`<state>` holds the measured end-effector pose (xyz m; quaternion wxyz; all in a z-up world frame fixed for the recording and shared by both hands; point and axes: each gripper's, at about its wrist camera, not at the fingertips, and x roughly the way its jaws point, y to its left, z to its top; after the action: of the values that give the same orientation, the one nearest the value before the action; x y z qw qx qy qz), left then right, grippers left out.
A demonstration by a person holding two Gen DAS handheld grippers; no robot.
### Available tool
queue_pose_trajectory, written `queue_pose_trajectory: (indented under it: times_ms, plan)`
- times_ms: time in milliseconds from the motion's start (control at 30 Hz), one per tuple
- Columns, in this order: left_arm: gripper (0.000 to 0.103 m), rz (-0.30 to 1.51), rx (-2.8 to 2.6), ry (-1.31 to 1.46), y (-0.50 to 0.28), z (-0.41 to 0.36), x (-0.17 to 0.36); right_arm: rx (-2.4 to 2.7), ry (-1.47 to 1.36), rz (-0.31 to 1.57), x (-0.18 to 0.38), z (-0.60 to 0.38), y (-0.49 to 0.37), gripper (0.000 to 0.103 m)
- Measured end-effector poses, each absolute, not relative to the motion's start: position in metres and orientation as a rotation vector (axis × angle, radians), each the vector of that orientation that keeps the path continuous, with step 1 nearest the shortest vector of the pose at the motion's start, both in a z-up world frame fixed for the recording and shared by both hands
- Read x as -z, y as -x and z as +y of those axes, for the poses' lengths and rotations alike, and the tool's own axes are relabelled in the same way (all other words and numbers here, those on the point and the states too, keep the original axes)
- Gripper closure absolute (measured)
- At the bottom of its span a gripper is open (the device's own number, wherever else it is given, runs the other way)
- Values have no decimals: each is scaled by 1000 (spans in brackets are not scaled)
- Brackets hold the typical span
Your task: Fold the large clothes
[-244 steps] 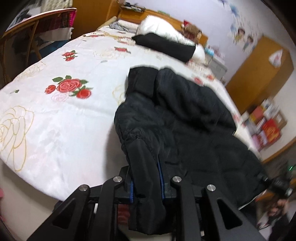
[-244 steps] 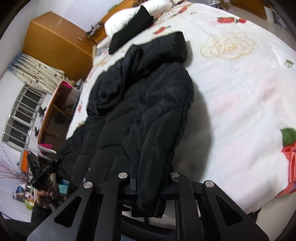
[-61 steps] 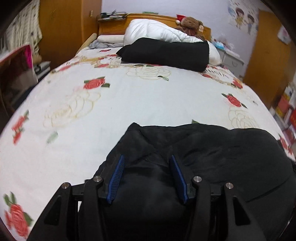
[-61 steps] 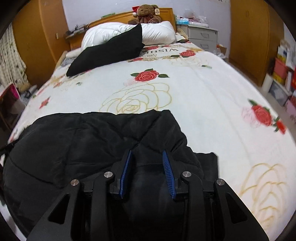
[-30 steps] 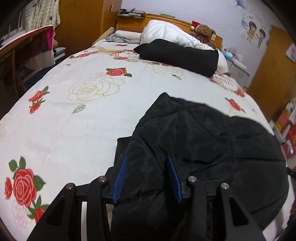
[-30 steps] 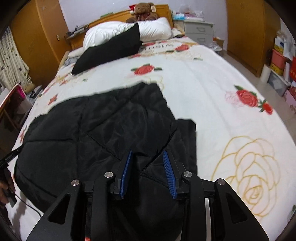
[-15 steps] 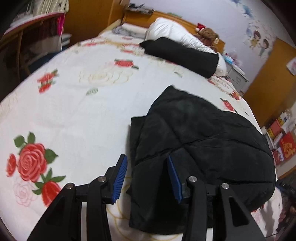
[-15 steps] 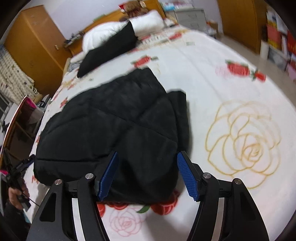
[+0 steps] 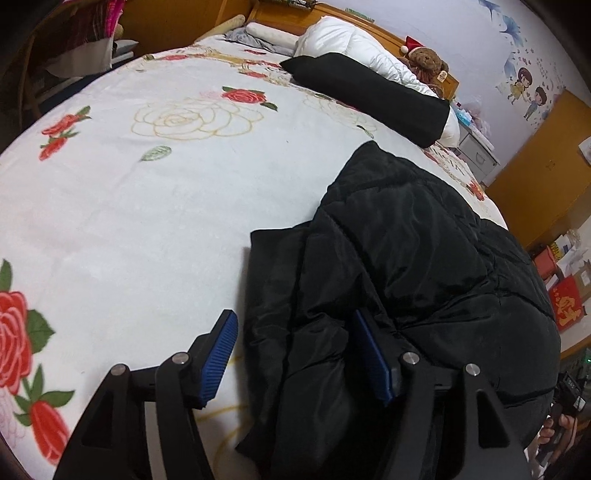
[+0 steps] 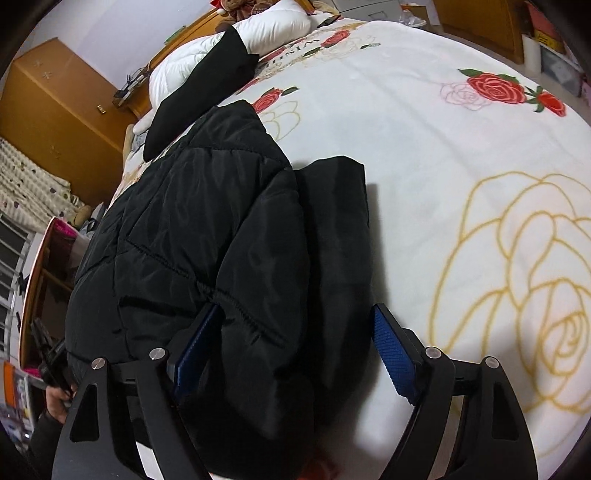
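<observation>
Nearest the left wrist camera, the left hand-held gripper (image 9: 291, 354) has its blue-padded jaws spread, having just been opening; the near left edge of the black quilted puffer jacket (image 9: 399, 258) lies between them, with the left pad clear of the cloth over bare bedding and the right pad at the fabric. In the right wrist view, the right hand-held gripper (image 10: 295, 354) also stands wide, its jaws having just been opening, and the jacket's (image 10: 207, 229) near right corner bulges up between the pads, the right pad clear of it. The jacket lies folded into a thick bundle on the white bedspread printed with red and gold roses (image 9: 147, 192), close to the near edge of the bed, one flat layer sticking out beside the puffy upper layer. Farther up the bed, well apart from the jacket, a long black cushion (image 9: 369, 92) lies across a white pillow (image 9: 347, 44), with a brown teddy bear (image 9: 424, 59) by the wooden headboard (image 9: 373, 26).
</observation>
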<state>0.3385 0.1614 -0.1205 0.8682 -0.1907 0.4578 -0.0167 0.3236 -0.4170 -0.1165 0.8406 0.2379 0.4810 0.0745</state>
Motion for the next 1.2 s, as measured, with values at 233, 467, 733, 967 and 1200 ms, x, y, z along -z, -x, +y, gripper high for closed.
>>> queue_pose_trajectory:
  times_ms: [233, 467, 733, 967, 1200]
  plan:
    - [28, 993, 103, 486, -350, 170, 134, -209, -601, 1034, 133, -425, -341, 22]
    - [28, 1009, 148, 497, -360, 166, 140, -231, -590, 1045, 137, -421, -350, 23]
    - [28, 995, 152, 470, -351, 161, 142, -277, -599, 1049, 138, -418, -350, 34]
    - [30, 1015, 123, 346, -361, 144, 136, -295, -608, 1048, 142, -416, -356, 40]
    - [44, 1004, 106, 284, -362, 130, 130, -311, -623, 1035, 142, -418, -349, 53]
